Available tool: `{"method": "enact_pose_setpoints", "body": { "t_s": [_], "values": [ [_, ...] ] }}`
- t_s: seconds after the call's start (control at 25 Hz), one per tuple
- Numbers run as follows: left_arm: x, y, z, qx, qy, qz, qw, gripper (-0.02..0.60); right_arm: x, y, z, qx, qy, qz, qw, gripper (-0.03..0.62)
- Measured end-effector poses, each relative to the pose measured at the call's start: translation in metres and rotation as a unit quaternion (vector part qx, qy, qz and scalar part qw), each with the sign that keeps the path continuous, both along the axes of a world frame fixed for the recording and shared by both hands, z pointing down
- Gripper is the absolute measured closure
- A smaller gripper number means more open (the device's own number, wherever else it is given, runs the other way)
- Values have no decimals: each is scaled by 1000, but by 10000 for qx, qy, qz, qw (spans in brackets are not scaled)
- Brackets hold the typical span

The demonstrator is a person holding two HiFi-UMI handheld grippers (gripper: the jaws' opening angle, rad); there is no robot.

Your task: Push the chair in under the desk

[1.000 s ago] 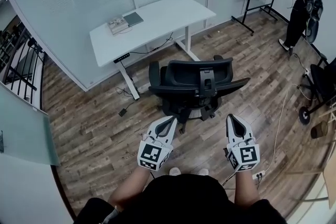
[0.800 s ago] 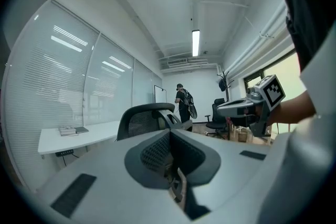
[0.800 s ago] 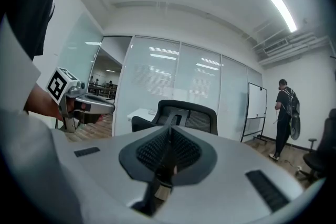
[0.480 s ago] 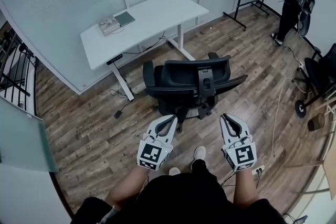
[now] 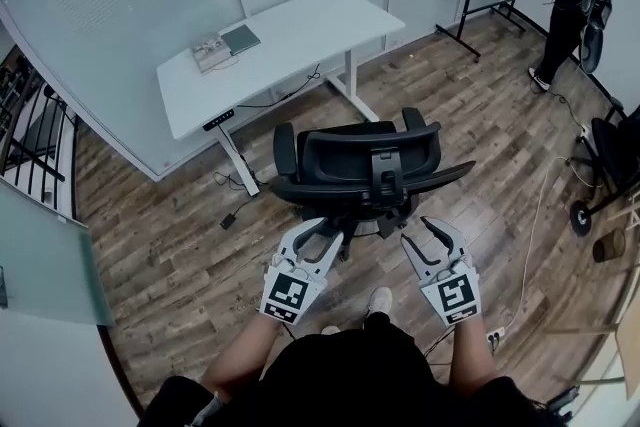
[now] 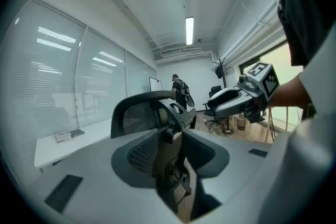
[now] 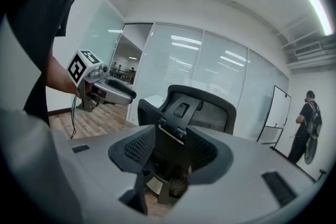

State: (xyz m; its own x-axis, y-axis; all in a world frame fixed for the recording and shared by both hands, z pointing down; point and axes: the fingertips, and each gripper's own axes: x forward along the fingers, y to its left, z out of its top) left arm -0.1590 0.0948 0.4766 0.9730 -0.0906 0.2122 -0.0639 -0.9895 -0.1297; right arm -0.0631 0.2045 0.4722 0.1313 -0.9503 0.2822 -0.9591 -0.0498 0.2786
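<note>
- Overhead, only the head view gives the layout: the chair (image 5: 365,155) stands on the wood floor (image 5: 180,255), just beside the white surface (image 5: 300,35) but not under it, with its backrest toward the person.
- Just behind that backrest, the left hand-held gripper (image 5: 322,233) and the right hand-held gripper (image 5: 425,233) have their jaws apart, having just been opening. The chair's back frame shows between each pair, and neither pair pinches it.
- Each gripper view catches the other hand-held gripper beside the headrest.
- Whether any fingertip touches the chair is unclear, and the chair's base is mostly hidden.
</note>
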Motion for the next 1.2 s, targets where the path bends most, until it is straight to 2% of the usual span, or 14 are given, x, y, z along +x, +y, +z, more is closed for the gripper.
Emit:
{"method": "enact_pose_setpoints", "body": {
  "t_s": [0.08,0.16,0.28,0.4,0.52,0.6,0.68,0.76,0.8,0.96,1.08,1.2],
  "values": [
    [7,-1,7,325,-267,50,9991,338,9,-4,8,-115,60,-106,9999,376],
    [11,-9,16,610,-532,10,9967,302,16,-9,14,-254,-36,-256,9993,353],
    [19,-18,25,1006,-887,53,9910,213,24,-14,26,-575,-207,-552,9966,313],
    [23,-27,38,1617,-1376,51,9772,167,34,-17,41,-904,22,-738,9932,247],
    [31,-40,49,2205,-1891,24,9569,155,53,-22,54,-1055,485,-738,9905,222],
    [37,-51,52,2489,-2134,-42,9447,155,64,-28,60,-1249,938,-786,9846,214],
    [42,-61,53,2547,-2240,-108,9407,156,68,-37,64,-1397,1291,-920,9774,206],
    [46,-67,54,2458,-2311,-141,9413,156,68,-45,66,-1443,1458,-1077,9728,193],
    [48,-69,56,2507,-2390,-144,9380,156,69,-48,67,-1455,1522,-1123,9711,186],
    [56,-78,65,3208,-2841,-127,9035,156,80,-56,74,-1620,1826,-1217,9621,181],
    [62,-87,71,3382,-3068,-99,8896,156,94,-64,84,-1971,2391,-1263,9424,181],
    [68,-88,85,3197,-3332,102,8869,156,108,-72,93,-2247,2921,-1308,9203,181]
  ]
}}
